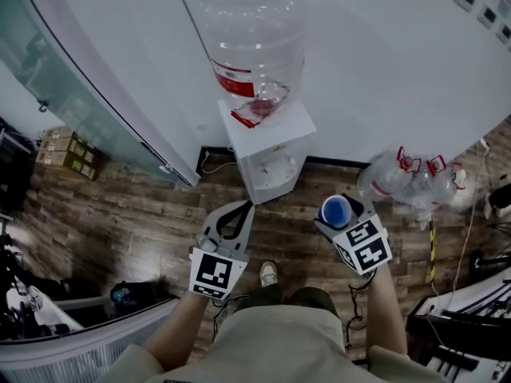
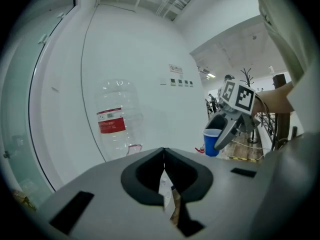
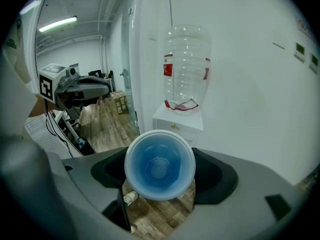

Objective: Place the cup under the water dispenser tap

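A white water dispenser (image 1: pixel 268 156) stands against the wall with a large clear bottle (image 1: pixel 254 42) upside down on top. Its tap recess faces me. My right gripper (image 1: pixel 338 212) is shut on an empty blue cup (image 1: pixel 336 211), held upright in front of the dispenser and to its right. In the right gripper view the cup (image 3: pixel 160 165) fills the gap between the jaws, with the dispenser (image 3: pixel 178 124) beyond it. My left gripper (image 1: pixel 244 207) is shut with nothing in it, its tips just short of the dispenser's front. The left gripper view shows the cup (image 2: pixel 211 142) off to the right.
Several empty water bottles (image 1: pixel 411 178) lie on the wooden floor to the dispenser's right. A glass partition (image 1: pixel 56 86) runs along the left, with cardboard boxes (image 1: pixel 68 152) at its foot. Dark equipment (image 1: pixel 463 329) sits at lower right. My shoe (image 1: pixel 268 274) shows below.
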The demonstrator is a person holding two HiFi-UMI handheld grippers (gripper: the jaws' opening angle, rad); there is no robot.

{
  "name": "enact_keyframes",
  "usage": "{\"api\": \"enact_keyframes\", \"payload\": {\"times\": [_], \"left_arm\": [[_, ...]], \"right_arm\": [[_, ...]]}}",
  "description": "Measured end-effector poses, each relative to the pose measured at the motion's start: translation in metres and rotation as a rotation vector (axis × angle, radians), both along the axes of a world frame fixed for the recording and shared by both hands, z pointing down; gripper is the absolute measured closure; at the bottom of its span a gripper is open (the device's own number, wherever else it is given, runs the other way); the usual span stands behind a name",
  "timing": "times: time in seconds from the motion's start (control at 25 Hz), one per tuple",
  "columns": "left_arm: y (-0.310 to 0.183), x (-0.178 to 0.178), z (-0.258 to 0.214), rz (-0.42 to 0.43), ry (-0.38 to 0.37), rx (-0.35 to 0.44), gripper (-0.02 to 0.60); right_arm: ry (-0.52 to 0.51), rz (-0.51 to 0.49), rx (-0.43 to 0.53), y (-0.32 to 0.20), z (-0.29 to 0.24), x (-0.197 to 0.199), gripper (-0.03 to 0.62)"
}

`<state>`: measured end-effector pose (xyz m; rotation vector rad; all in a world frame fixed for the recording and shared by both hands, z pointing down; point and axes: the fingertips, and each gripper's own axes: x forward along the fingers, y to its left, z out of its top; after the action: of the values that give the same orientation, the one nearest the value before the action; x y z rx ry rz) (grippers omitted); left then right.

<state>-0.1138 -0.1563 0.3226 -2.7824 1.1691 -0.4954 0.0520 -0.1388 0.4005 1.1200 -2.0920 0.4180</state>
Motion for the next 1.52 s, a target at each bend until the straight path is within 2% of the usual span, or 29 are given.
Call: {"api": "enact_keyframes", "payload": {"times": [0.48, 1.04, 1.36, 1.52], "left_arm": [[-0.059, 0.017, 0.072, -0.025, 0.007, -0.064, 0.574], [-0.115, 0.056, 0.202, -0.101, 0.046, -0.156, 0.574], [-0.145, 0.056, 0.278, -0.137, 0.057, -0.202, 0.574], [-0.154, 0.058, 0.307, -0.133, 0.051, -0.196, 0.574]], "right_arm": [[-0.013, 0.059, -0.057, -0.084, 0.096, 0.005, 0.217], [0.003, 0.010, -0.143, -0.146, 0.248, 0.000, 0.216], [0.017, -0.004, -0.163, -0.177, 0.339, -0.006, 0.215], [0.022, -0.001, -0.164, -0.196, 0.373, -0.008, 0.215]]}}
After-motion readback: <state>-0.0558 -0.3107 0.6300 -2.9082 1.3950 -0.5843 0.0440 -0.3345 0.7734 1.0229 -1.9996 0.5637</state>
